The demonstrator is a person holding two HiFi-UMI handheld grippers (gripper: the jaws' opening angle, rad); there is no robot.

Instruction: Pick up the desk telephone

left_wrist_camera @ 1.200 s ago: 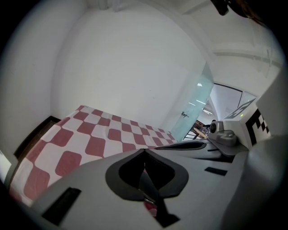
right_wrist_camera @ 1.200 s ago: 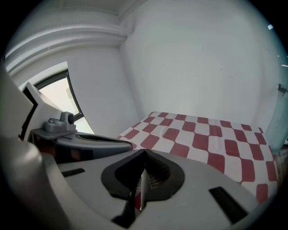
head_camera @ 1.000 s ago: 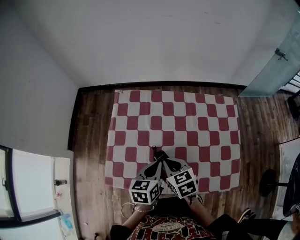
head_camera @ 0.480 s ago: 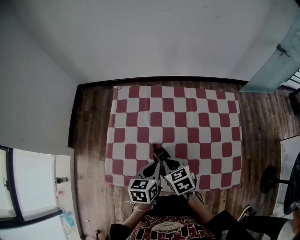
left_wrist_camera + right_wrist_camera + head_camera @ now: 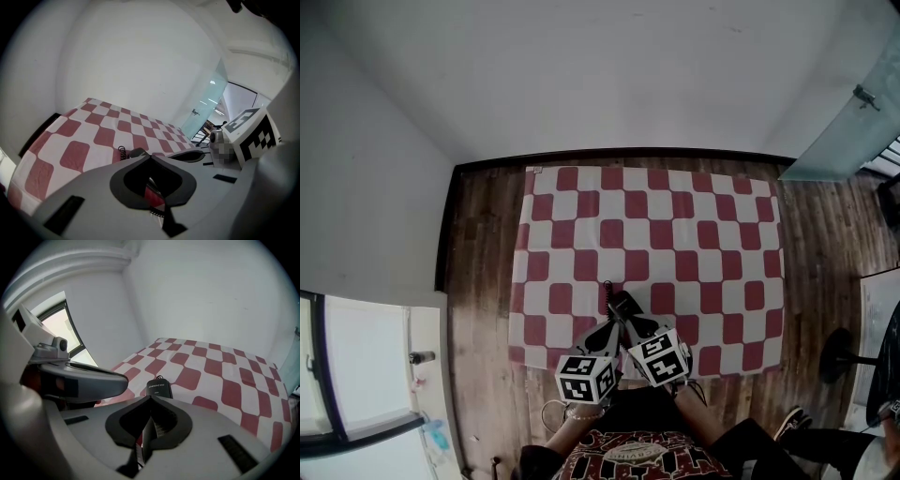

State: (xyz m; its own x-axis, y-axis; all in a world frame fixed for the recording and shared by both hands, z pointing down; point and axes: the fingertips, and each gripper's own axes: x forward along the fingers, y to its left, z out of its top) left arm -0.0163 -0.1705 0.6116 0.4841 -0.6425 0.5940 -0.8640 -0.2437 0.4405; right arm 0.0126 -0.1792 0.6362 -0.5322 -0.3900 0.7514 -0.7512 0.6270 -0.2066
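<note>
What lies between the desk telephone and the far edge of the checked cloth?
Nothing. In the head view, the red-and-white checked cloth beyond the black desk telephone is bare all the way to its far edge.

A red-checked cloth point(image 5: 675, 244) lies on wooden floor point(image 5: 483, 281).

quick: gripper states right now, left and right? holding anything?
Left gripper: closed, jaw tips together, nothing seen gripped.
Right gripper: closed, nothing gripped; the desk telephone lies just past its tips.
</note>
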